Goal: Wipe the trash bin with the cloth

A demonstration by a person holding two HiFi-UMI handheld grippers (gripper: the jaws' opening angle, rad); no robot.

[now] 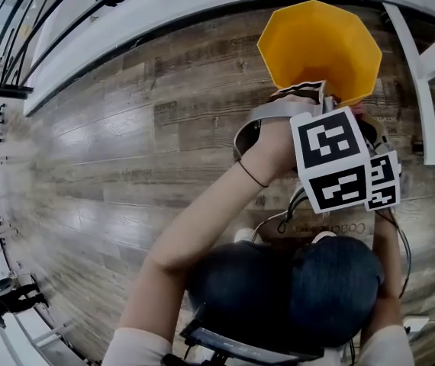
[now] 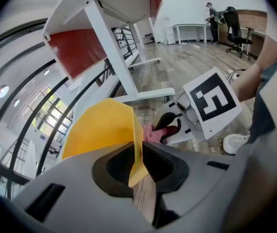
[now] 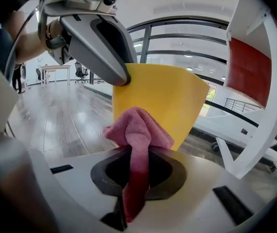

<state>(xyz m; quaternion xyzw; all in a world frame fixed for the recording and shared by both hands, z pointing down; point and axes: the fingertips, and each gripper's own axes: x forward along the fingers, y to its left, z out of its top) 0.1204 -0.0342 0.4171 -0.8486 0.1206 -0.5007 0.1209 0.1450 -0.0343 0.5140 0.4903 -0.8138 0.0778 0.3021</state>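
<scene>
The yellow trash bin (image 1: 320, 40) stands over the wooden floor (image 1: 126, 151) with its open mouth turned up toward the head camera, and it is held only at its near rim. There the left gripper (image 2: 137, 148) has its fingers closed on the thin wall, one on each side of it. That hold looks slight, since a sliver of floor shows between the fingers just below the pinched edge. The main risk, as I judge it, is the wall slipping free as soon as a wiping stroke pushes on it, so that the bin tips or skids away. Whether its base rests on the floor cannot be told from these views. The right gripper (image 3: 138, 154) has its fingers clamped on the pink cloth (image 3: 137, 127), whose bunched head lies against or just at the bin's outer wall near the rim, close beside the left gripper. Only a small wad sticks out past the fingers. A hard or steep stroke could therefore bring the fingers themselves onto the plastic, or drag the cloth out of the grip. The two grippers also work very near each other, and a sweep toward the left one could knock it off the rim. The thin wall may also flex inward under pressure, so the cloth skims it rather than wipes.
</scene>
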